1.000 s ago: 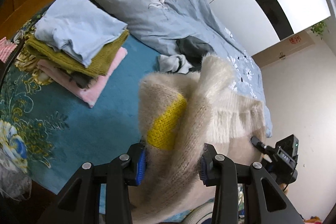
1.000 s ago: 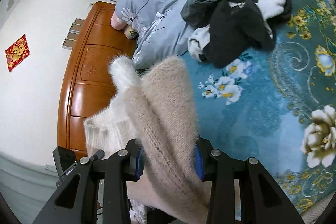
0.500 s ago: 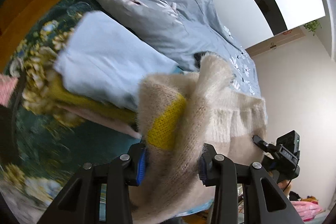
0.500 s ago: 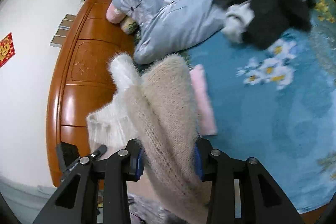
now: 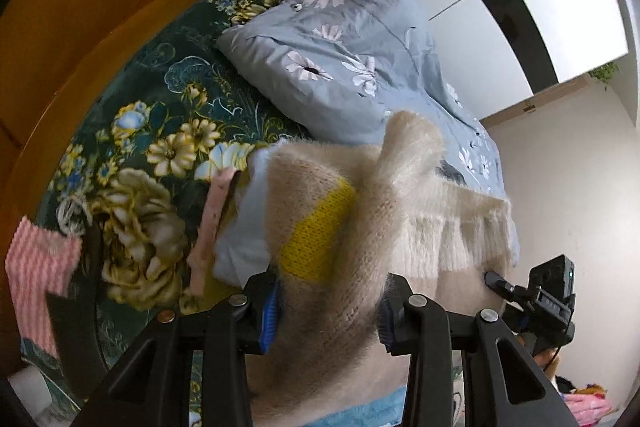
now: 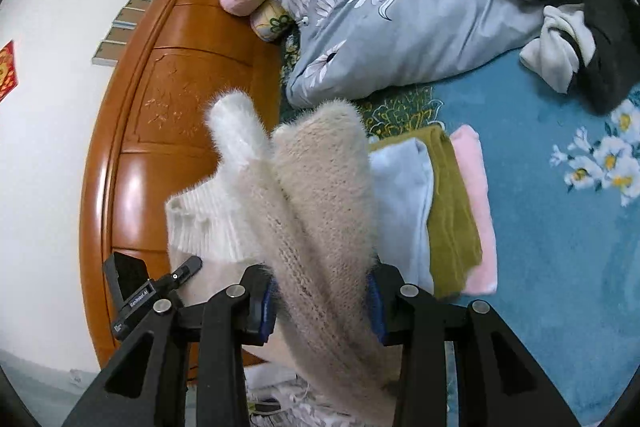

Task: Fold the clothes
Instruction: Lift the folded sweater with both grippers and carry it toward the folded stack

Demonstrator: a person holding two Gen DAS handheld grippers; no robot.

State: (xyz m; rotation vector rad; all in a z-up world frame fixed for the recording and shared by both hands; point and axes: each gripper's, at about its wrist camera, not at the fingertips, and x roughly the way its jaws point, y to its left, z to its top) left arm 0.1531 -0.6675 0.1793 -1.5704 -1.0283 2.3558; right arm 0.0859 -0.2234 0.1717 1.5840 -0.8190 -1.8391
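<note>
I have both tongs, left gripper (image 5: 328,311) and right gripper (image 6: 320,301), clamped on the fuzzy sweater (image 6: 320,203), its length spanning between them above the folded stack (image 6: 436,211)

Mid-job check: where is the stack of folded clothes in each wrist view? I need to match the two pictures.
Left wrist: the stack of folded clothes sits left of centre, mostly hidden behind the fuzzy sweater; only its pink and light blue edges show.
Right wrist: the stack lies right of centre, just right of the sweater, with light blue, olive and pink layers.
Shared landmark: the grey floral duvet, beyond the stack in both.
</note>
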